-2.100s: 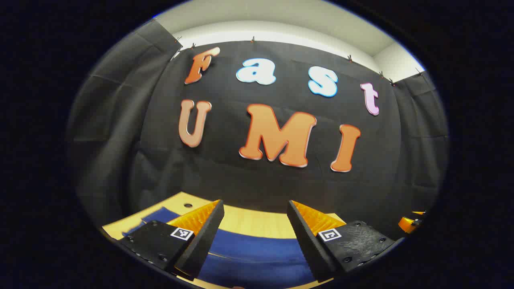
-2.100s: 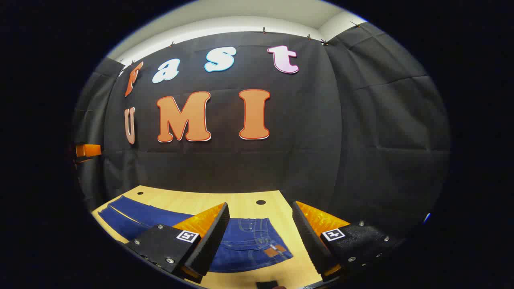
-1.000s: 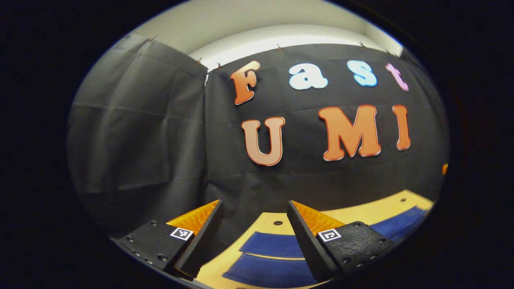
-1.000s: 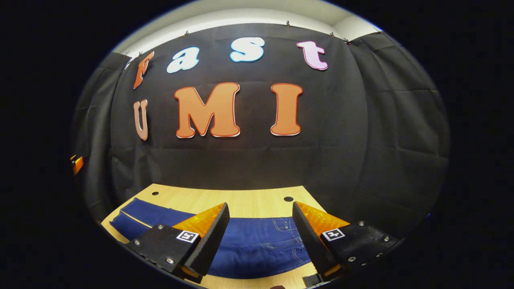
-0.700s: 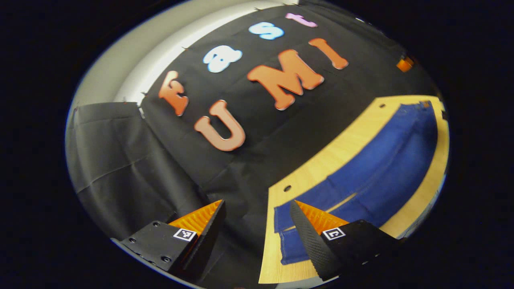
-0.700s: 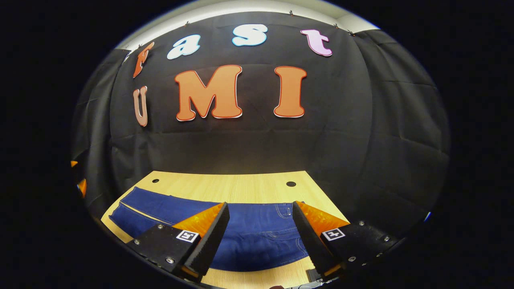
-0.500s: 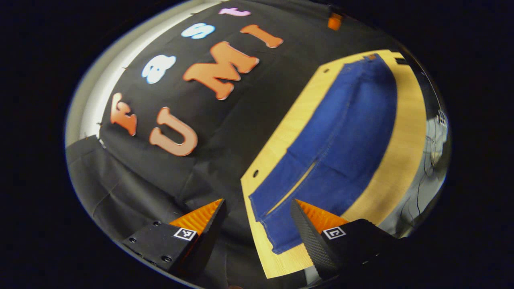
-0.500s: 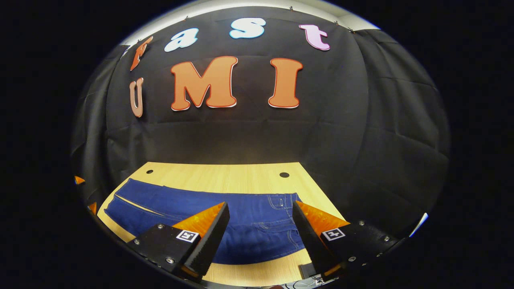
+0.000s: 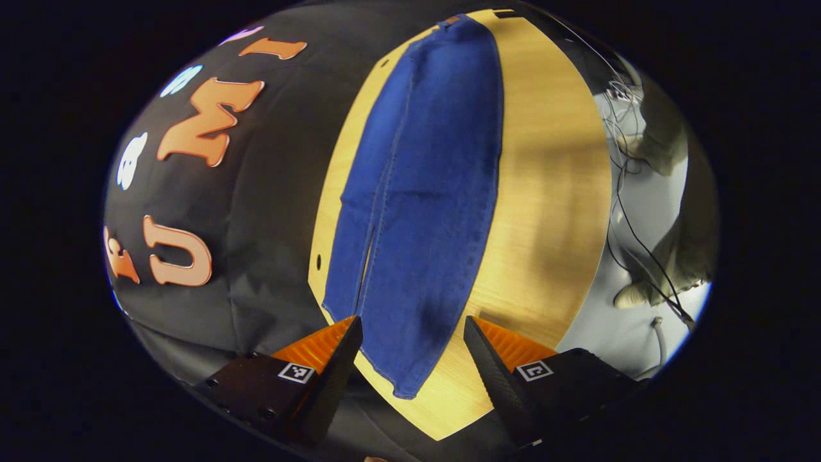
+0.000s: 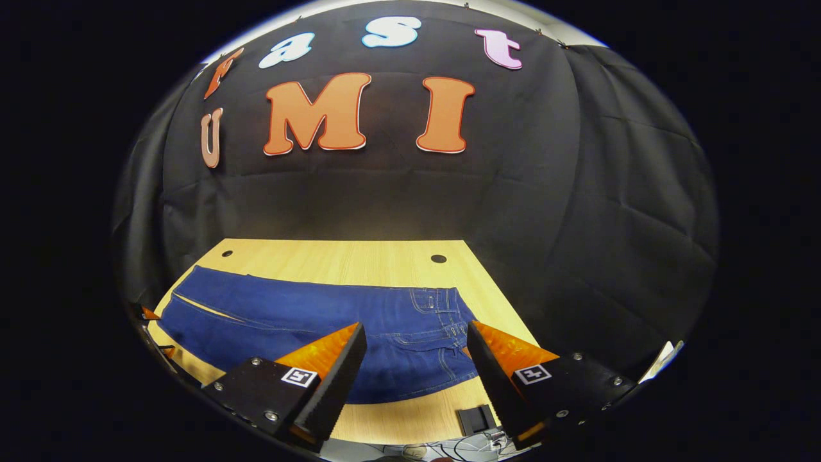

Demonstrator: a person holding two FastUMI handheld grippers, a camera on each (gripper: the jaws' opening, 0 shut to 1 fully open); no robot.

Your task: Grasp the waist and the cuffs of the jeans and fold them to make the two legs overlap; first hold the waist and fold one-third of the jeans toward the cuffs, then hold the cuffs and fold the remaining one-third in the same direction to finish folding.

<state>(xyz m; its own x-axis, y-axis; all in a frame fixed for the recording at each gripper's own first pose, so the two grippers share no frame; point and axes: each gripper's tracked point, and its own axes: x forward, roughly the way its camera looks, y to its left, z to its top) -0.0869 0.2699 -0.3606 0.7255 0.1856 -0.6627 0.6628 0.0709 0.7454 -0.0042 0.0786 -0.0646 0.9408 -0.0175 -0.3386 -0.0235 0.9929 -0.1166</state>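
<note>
Left gripper (image 9: 410, 330): fingers spread, empty, above the cuffs (image 9: 410, 375); should pinch both layers squarely.
Right gripper (image 10: 417, 337): spread, empty, over the waist (image 10: 442, 308); should lift evenly.
Jeans (image 10: 308, 321): dark blue denim, flat, unfolded lengthwise on the wooden table (image 10: 333, 253).

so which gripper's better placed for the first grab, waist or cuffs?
Both, likely: the left gripper, open, faces the cuffs of the jeans; the right gripper, open, faces the waist.
</note>
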